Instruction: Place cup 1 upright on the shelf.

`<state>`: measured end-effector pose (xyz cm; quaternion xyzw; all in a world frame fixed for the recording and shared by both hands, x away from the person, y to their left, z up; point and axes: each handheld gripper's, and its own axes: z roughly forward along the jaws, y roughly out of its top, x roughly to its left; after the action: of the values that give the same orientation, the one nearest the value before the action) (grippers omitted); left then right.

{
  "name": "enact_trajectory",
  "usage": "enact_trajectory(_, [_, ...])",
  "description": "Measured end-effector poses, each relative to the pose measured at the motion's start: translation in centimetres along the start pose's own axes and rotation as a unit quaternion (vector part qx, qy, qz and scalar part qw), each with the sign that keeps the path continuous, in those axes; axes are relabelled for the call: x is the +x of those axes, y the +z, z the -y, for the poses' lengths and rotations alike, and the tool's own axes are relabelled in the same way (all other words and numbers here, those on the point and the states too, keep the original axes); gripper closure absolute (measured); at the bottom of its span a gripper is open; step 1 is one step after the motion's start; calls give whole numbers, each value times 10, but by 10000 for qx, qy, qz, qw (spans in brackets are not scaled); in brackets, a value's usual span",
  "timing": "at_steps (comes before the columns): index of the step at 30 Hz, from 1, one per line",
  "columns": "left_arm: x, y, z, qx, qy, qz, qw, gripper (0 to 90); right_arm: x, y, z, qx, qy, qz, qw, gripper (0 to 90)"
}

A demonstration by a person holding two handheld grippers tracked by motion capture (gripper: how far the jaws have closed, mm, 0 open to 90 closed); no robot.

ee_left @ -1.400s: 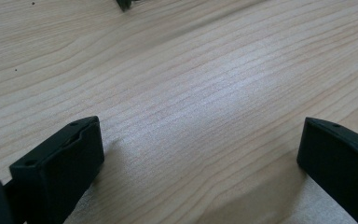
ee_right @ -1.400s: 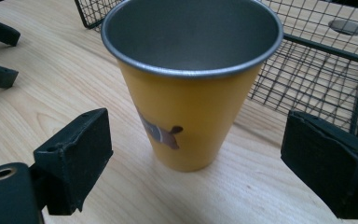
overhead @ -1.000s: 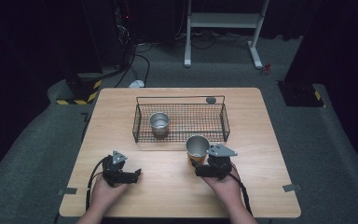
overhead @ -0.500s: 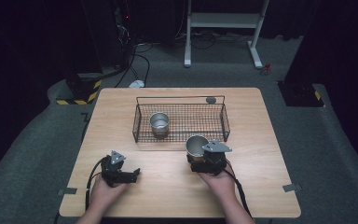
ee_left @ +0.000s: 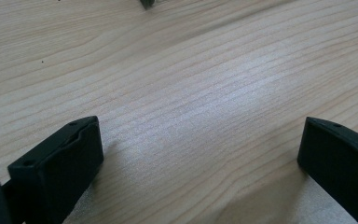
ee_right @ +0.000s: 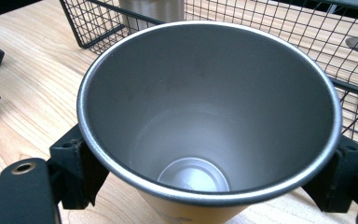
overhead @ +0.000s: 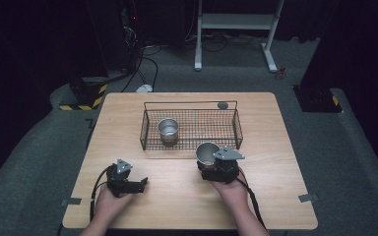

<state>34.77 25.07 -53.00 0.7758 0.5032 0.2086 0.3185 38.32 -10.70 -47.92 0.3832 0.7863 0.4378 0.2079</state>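
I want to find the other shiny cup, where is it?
In the high view, the other cup stands inside the wire basket, at its left end, behind and left of the cup held in the right tongs.

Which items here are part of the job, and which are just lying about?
In the job:
- right gripper, jaws either side of the empty steel cup
- black wire basket
- second steel cup, standing in that basket

Lying about:
- small grey disc on the wooden table, behind the basket
- left gripper, open, idle on the table
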Motion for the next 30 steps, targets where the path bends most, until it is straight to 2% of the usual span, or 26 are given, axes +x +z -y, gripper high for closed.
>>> enact_trajectory(17, [1, -1, 1, -15, 34, -34, 10000, 5, -4, -17, -14, -214, -80, 175, 9996, 150])
enact_trajectory(30, [1, -1, 1, -8, 43, -38, 10000, 6, -8, -27, -26, -393, -11, 172, 9991, 150])
